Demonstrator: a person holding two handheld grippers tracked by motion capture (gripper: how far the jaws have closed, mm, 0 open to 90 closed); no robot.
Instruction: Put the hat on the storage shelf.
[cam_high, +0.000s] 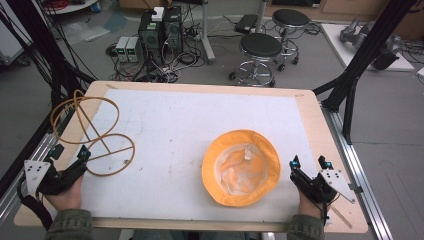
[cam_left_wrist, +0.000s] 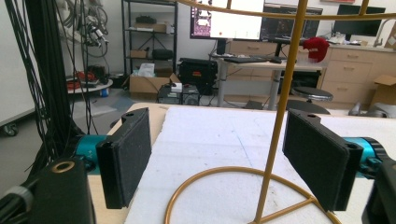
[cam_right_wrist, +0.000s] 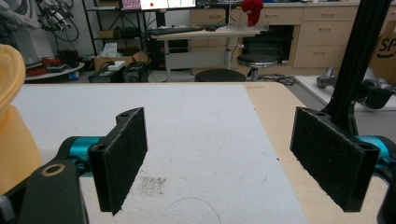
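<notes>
My left claw (cam_high: 70, 162) is spread around the gold wire hat stand (cam_high: 92, 132)'s upright – not touching. Right claw (cam_high: 310, 162) spread too, just beside the upturned orange bucket hat (cam_high: 241, 167) on the white-padded wooden desk (cam_high: 165, 120). Black stools (cam_high: 260, 47) behind.

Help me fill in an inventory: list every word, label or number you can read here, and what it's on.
"SP": large letters on the cardboard box, cut off by the picture's edge.
Screens in the left gripper view: text too blurred to read.
Tag inside the hat: too small to read.
</notes>
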